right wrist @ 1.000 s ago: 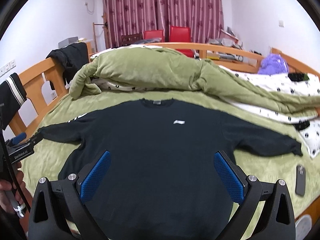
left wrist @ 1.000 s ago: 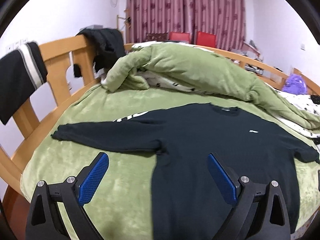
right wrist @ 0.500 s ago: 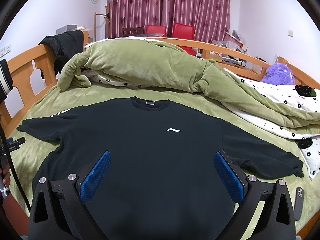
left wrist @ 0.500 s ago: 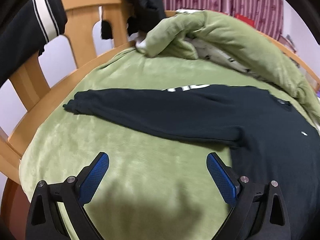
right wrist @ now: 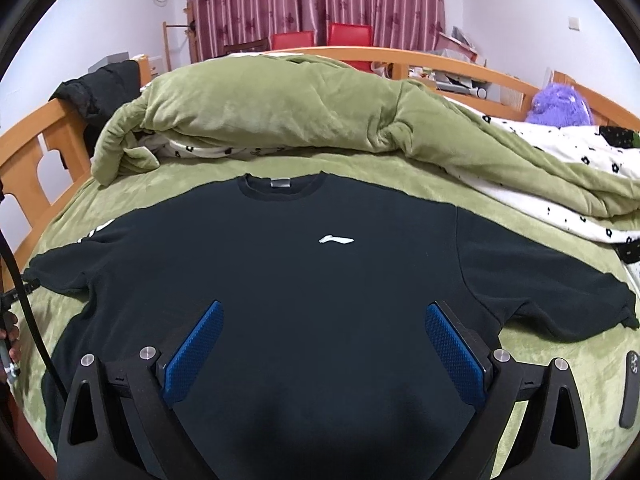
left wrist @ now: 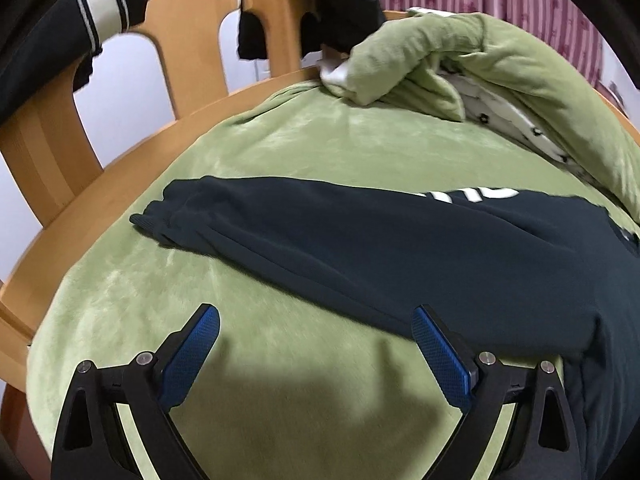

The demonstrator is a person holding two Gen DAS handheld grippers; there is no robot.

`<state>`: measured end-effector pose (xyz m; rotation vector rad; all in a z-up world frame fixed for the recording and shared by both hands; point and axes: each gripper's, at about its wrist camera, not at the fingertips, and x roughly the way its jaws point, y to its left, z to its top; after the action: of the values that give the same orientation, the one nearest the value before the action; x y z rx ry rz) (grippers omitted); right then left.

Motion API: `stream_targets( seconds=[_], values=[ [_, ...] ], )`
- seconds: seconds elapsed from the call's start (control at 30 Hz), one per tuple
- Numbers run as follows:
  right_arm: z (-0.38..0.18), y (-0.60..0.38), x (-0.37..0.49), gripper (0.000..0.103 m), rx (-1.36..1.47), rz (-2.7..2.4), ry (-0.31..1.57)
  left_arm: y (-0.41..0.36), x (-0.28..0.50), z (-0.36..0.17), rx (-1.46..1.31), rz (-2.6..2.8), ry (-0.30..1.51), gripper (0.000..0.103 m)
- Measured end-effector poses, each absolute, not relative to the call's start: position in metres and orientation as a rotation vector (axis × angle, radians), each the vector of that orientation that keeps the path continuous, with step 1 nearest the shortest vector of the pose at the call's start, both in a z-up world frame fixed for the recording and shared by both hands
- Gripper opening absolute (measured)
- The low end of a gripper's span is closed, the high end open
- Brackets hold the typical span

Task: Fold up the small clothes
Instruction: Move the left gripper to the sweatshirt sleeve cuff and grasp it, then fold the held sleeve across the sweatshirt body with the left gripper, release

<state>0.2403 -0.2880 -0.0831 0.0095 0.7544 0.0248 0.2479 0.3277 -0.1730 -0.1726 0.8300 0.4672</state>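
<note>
Green plush bedding carries the work. Left gripper hangs with jaws spread, empty, just short of the sleeve; right gripper, also spread and empty, hovers over the black sweatshirt lying flat (2 sleeves out). Likely next: pinch that cuff and fold inward.

The left gripper is swinging away from the black sweatshirt's body toward its outstretched sleeve, closing in low over the green blanket near the cuff. The right gripper is rising slightly, bringing the sweatshirt's far sleeve fully into view.
</note>
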Motion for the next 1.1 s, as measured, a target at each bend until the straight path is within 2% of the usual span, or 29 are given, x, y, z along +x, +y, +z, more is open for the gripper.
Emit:
stream_targets(
  seconds=[0.13,0.2,0.37,0.43,0.47,0.53,0.57,0.6,0.67,0.83,1.1],
  values=[
    [-0.099,-0.294,0.245,0.099,0.006,0.004,0.782,0.351,0.268,-0.19,-0.254,0.5,0.848,0.088],
    [-0.106,-0.299,0.246,0.099,0.017,-0.012,0.801,0.363,0.277,-0.198,-0.304,0.515,0.856,0.08],
    [-0.116,-0.31,0.247,0.099,0.003,-0.037,0.827,0.376,0.292,-0.213,-0.351,0.564,0.854,0.076],
    [-0.119,-0.315,0.245,0.099,-0.008,-0.055,0.824,0.375,0.295,-0.212,-0.336,0.582,0.837,0.07],
    [-0.12,-0.317,0.244,0.099,-0.007,-0.061,0.826,0.375,0.298,-0.21,-0.322,0.598,0.828,0.062],
    [-0.124,-0.323,0.239,0.099,0.007,-0.069,0.833,0.375,0.304,-0.206,-0.295,0.622,0.827,0.037],
    [-0.125,-0.325,0.237,0.099,0.013,-0.068,0.837,0.376,0.306,-0.204,-0.285,0.623,0.831,0.017],
    [-0.127,-0.328,0.233,0.099,0.016,-0.066,0.841,0.375,0.309,-0.201,-0.27,0.627,0.838,0.012],
    [-0.128,-0.332,0.227,0.099,0.01,-0.076,0.844,0.37,0.311,-0.186,-0.257,0.628,0.82,0.008],
    [-0.125,-0.348,0.212,0.099,0.054,-0.075,0.848,0.343,0.314,-0.135,-0.275,0.56,0.717,0.007],
    [-0.099,-0.369,0.176,0.099,0.054,-0.074,0.782,0.233,0.328,-0.056,-0.175,0.347,0.599,0.006]
  ],
)
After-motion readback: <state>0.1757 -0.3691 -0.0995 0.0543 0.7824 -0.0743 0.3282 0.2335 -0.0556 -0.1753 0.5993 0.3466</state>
